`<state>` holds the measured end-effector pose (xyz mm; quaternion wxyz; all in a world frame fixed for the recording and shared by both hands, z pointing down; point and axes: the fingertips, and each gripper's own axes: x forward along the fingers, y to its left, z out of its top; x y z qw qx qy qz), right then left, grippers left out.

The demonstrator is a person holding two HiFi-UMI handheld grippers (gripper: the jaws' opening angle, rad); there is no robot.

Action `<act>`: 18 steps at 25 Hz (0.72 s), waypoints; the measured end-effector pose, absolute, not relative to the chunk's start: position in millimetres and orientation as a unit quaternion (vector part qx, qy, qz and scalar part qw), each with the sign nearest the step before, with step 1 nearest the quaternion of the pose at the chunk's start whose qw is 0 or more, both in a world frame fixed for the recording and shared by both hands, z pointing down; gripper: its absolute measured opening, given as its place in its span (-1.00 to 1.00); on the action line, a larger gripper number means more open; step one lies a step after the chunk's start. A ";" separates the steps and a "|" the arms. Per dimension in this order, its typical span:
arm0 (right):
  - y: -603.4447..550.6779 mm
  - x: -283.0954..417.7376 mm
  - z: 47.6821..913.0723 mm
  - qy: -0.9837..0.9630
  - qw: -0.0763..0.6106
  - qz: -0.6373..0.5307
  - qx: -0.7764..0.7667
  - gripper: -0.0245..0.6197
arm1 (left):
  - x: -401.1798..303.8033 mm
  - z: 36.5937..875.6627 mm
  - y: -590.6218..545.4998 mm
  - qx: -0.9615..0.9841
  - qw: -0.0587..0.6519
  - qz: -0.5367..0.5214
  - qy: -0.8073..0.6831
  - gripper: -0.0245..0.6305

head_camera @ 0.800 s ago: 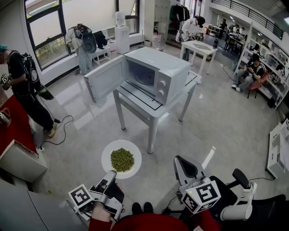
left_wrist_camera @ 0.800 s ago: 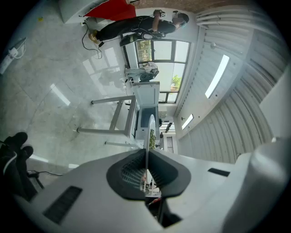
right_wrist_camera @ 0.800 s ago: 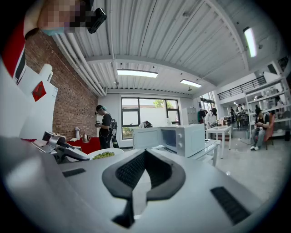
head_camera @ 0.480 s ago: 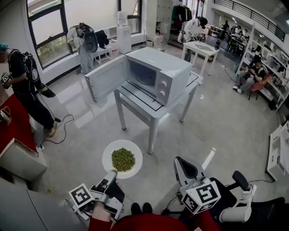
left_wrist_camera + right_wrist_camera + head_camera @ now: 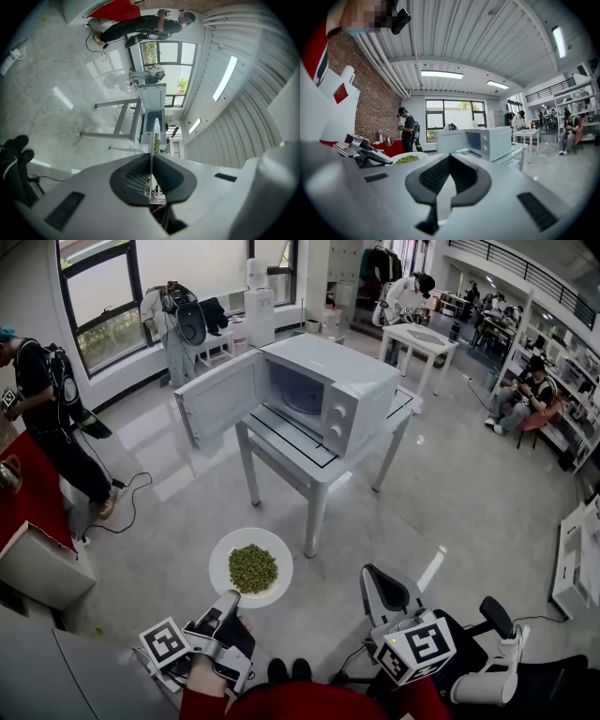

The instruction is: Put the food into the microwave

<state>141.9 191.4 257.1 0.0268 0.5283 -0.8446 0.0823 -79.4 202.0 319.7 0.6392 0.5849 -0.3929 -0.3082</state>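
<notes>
Change: plate scarcely moved; microwave far off
Left tongs: clamped on plate rim
Right tongs: together, empty
Risk: rim-only grip; tilt could spill peas

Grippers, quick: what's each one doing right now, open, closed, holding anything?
Left gripper: closed on the rim of the plate of green food.
Right gripper: closed, holding nothing.

No lettering, brand or number can be read anywhere; the marker cubes carry only black-and-white square patterns.
</notes>
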 end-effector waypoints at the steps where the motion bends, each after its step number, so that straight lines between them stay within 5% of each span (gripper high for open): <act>1: 190.7 142.9 257.2 -0.844 0.026 0.084 0.528 -0.88 | -78.9 318.9 200.7 0.586 0.638 -0.309 -0.393 -0.86; 18: 183.9 163.1 253.0 -0.848 0.016 0.074 0.524 -0.88 | -57.2 304.4 188.5 0.605 0.616 -0.311 -0.396 -0.86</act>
